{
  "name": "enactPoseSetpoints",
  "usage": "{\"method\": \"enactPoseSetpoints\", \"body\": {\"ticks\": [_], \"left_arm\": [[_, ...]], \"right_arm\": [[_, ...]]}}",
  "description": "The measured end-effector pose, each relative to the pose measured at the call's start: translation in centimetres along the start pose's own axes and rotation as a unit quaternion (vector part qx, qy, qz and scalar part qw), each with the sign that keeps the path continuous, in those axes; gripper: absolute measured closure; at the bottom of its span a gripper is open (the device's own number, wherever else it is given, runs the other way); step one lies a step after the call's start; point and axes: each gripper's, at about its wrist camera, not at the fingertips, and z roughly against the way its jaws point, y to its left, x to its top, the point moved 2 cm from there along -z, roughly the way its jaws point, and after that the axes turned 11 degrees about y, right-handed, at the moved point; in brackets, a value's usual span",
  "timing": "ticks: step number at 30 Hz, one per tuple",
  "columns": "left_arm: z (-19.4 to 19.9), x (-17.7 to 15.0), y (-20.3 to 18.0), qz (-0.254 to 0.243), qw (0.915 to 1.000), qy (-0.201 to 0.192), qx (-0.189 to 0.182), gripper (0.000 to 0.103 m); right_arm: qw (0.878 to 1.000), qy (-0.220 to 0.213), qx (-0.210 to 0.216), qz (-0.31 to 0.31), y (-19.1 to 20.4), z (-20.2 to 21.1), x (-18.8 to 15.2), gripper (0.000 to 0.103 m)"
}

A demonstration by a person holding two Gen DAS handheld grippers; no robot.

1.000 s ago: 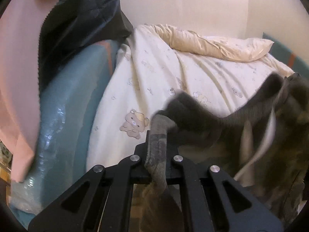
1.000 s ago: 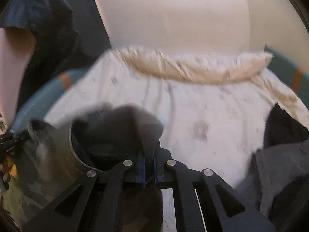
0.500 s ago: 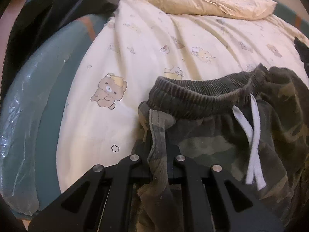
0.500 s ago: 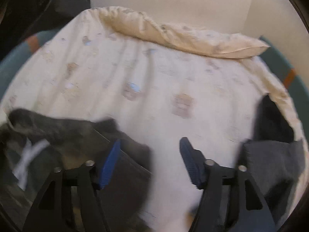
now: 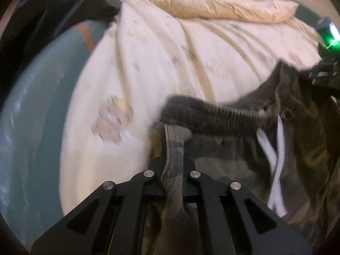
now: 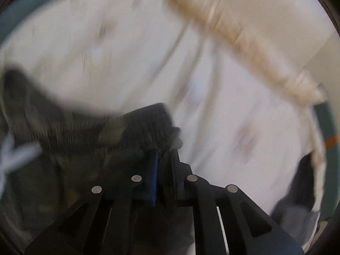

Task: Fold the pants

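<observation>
Camouflage pants (image 5: 233, 159) with a dark ribbed waistband (image 5: 223, 116) and a white drawstring (image 5: 276, 170) lie on a cream bed sheet (image 5: 148, 63). My left gripper (image 5: 174, 161) is shut on a side fold of the pants just below the waistband. In the blurred right wrist view, my right gripper (image 6: 162, 148) is closing its jaws, with the other end of the waistband (image 6: 148, 119) pinched between its blue pads. The waistband stretches between the two grippers, and the rest of the pants (image 6: 74, 148) hangs to the left.
A rolled beige blanket (image 5: 223, 10) lies along the far side of the bed. A teal plastic-wrapped mattress edge (image 5: 31, 127) runs down the left. Dark grey clothing (image 6: 297, 201) sits at the bed's right side. Dark fabric (image 5: 53, 10) hangs at the upper left.
My right gripper opened wide, then shut again on the waistband's end. My left gripper kept its hold and sank toward the bed. The waistband now stretches between them.
</observation>
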Motion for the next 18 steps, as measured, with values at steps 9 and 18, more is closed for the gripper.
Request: {"method": "enactPoseSetpoints", "body": {"ticks": [9, 18], "left_arm": [[-2.9, 5.3, 1.6, 0.01, 0.9882, 0.011, 0.152, 0.1], [-2.5, 3.7, 1.8, 0.055, 0.9928, -0.011, 0.106, 0.018]], "right_arm": [[0.979, -0.076, -0.187, -0.021, 0.1, -0.3, 5.7, 0.103], [0.994, -0.039, 0.015, -0.099, -2.7, -0.2, 0.6, 0.097]]}}
